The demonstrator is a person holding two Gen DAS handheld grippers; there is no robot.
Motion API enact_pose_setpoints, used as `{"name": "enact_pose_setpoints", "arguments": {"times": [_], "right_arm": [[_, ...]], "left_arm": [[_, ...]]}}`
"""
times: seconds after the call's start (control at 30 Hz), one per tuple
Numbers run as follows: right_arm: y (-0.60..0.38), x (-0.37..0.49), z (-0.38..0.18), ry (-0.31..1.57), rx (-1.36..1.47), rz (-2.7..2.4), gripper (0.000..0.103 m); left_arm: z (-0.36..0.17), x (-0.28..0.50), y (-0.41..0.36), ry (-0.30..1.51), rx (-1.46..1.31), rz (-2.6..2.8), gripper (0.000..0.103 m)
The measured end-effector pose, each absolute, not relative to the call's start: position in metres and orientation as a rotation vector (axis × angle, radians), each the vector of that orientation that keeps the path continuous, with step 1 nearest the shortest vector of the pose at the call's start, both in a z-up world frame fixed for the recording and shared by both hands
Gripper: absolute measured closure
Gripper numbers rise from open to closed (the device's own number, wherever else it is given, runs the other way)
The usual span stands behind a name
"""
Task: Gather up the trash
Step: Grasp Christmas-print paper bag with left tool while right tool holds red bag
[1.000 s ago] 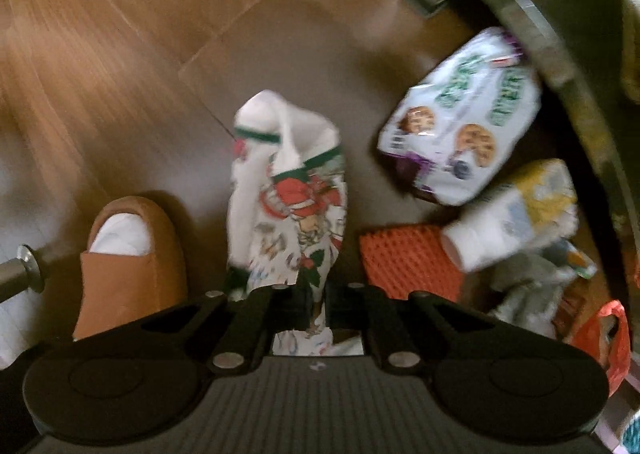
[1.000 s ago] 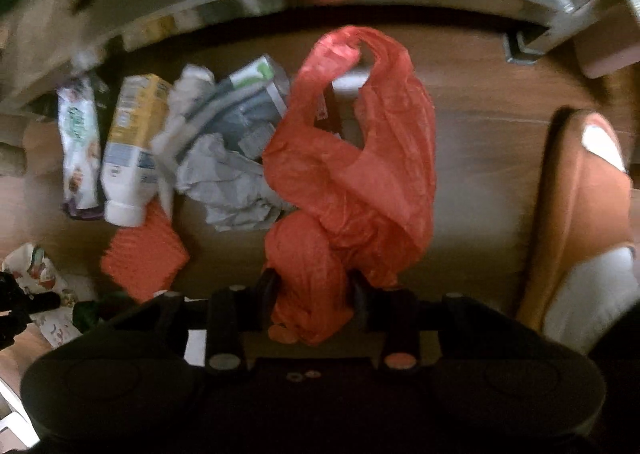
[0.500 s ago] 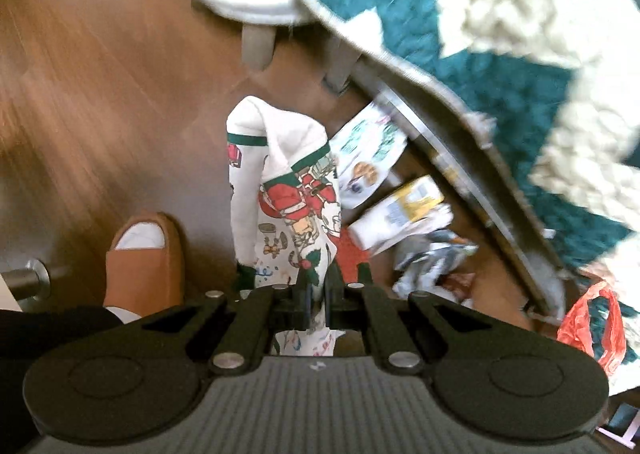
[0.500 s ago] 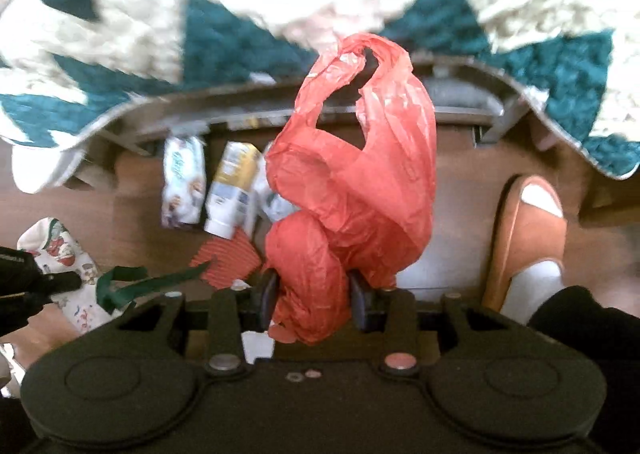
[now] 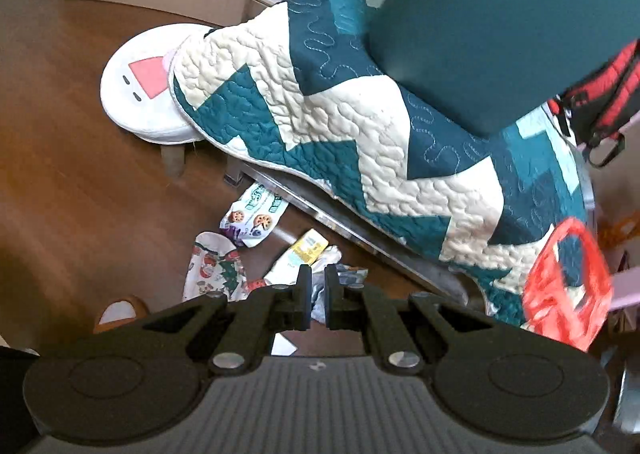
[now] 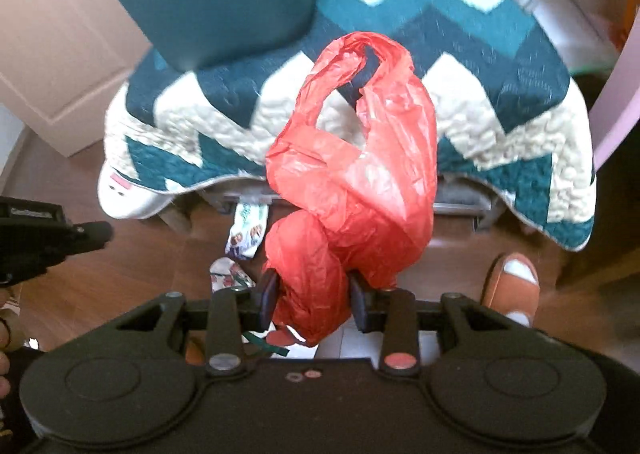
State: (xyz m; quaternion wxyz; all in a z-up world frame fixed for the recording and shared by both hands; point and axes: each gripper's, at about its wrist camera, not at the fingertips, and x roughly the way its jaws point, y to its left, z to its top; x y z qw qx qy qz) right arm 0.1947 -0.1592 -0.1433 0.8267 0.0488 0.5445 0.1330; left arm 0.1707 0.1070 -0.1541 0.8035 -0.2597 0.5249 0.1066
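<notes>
A: Left gripper (image 5: pixel 314 294)?

B: Held high over the floor (image 5: pixel 80 181), looking down. Fingers pressed nearly together, only a thin slit between, nothing pinched.

A: Right gripper (image 6: pixel 312 302)?

B: Clamped on the bunched bottom of a red bag (image 6: pixel 352 173). Handles looped at the far end, body crumpled. Cannot tell whether the mouth is open.

A: Trash, where?

B: On the floor, heaped against the bed edge, just under the overhang of the quilt (image 5: pixel 360 133). Printed wrapper (image 5: pixel 214 274) nearest, below and left of the left fingertips. Cookie packet (image 5: pixel 254 213) beyond it, toward the bed. Yellow carton (image 5: pixel 306 250) and crumpled paper (image 5: pixel 348 274) almost dead ahead of the fingers, touching each other.

A: Lie of the wrapper?

B: Flat, long axis running away from the camera, roughly in line with the fingers. Probably needs a pinch across the narrow way.

A: Nearer side?

B: Left, clearly. Heap straight below it; right one occupied with the bag and off to the side, near a slipper (image 6: pixel 512 286).

A: Next call?

B: Likely spread the left fingers, drop to the heap. Well apart from it for now.
</notes>
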Motion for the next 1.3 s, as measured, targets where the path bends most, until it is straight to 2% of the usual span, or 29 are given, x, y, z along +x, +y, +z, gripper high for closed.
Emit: {"name": "enact_pose_setpoints", "arguments": {"times": [0.33, 0.43, 0.5, 0.53, 0.6, 0.63, 1.0, 1.3], "right_arm": [[-0.157, 0.202, -0.188, 1.191, 0.071, 0.342, 0.066], [-0.152, 0.215, -0.213, 1.224, 0.058, 0.35, 0.066], [-0.148, 0.223, -0.229, 1.249, 0.054, 0.356, 0.066], [-0.147, 0.227, -0.235, 1.262, 0.052, 0.359, 0.066], [-0.143, 0.234, -0.248, 1.286, 0.049, 0.367, 0.066], [-0.141, 0.237, -0.253, 1.295, 0.046, 0.371, 0.066], [-0.126, 0.251, -0.294, 1.38, 0.054, 0.377, 0.066], [-0.126, 0.25, -0.303, 1.447, 0.091, 0.383, 0.066]], "left_arm": [[-0.226, 0.19, 0.128, 1.282, -0.555, 0.331, 0.096], [-0.259, 0.207, 0.138, 1.331, -0.581, 0.371, 0.088], [-0.285, 0.218, 0.144, 1.368, -0.608, 0.4, 0.07], [-0.296, 0.222, 0.145, 1.38, -0.618, 0.409, 0.065], [-0.321, 0.232, 0.149, 1.406, -0.631, 0.433, 0.042], [-0.334, 0.236, 0.15, 1.418, -0.636, 0.45, 0.039], [-0.468, 0.274, 0.159, 1.565, -0.642, 0.525, 0.038], [-0.533, 0.286, 0.161, 1.641, -0.615, 0.563, 0.039]]}}
